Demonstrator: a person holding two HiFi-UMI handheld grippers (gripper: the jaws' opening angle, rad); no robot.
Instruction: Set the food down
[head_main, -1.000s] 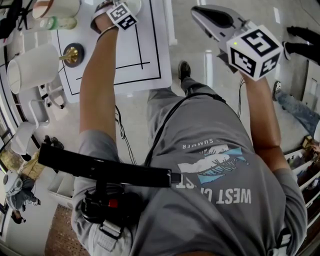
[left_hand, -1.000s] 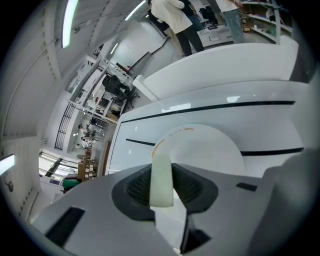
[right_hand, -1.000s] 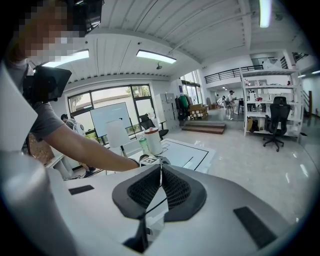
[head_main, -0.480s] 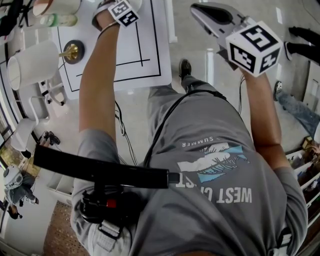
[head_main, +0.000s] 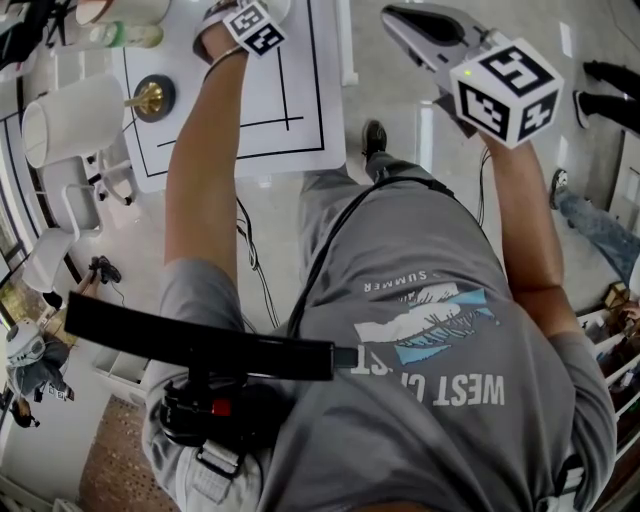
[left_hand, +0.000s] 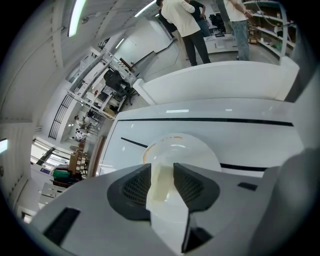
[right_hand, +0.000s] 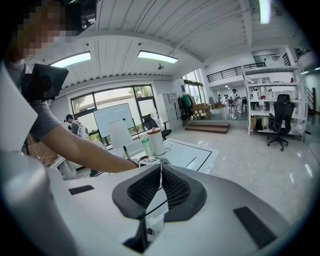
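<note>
A white plate (left_hand: 182, 152) lies on the white table (left_hand: 250, 135), which is marked with black lines. An orange-brown smear shows at the plate's far rim; I cannot make out the food itself. My left gripper (left_hand: 161, 182) reaches over the plate's near rim. Its jaws are opening, with the rim between the pads. In the head view only this left gripper's marker cube (head_main: 252, 24) shows at the top edge, its jaws hidden. My right gripper (right_hand: 160, 175) is shut on nothing. It hangs in the air to the right of the table (head_main: 300, 120), where the right gripper (head_main: 398, 14) points forward.
At the table's left stand a white jug (head_main: 72, 122), a round brass piece (head_main: 152, 97) and a green bottle (head_main: 125, 36). A bottle (right_hand: 146, 147) and a white canister (right_hand: 156, 141) show beyond my left arm. People stand behind the table (left_hand: 187, 25).
The left hand and its marker cube have shifted slightly right. The right gripper stays raised and has hardly moved.
</note>
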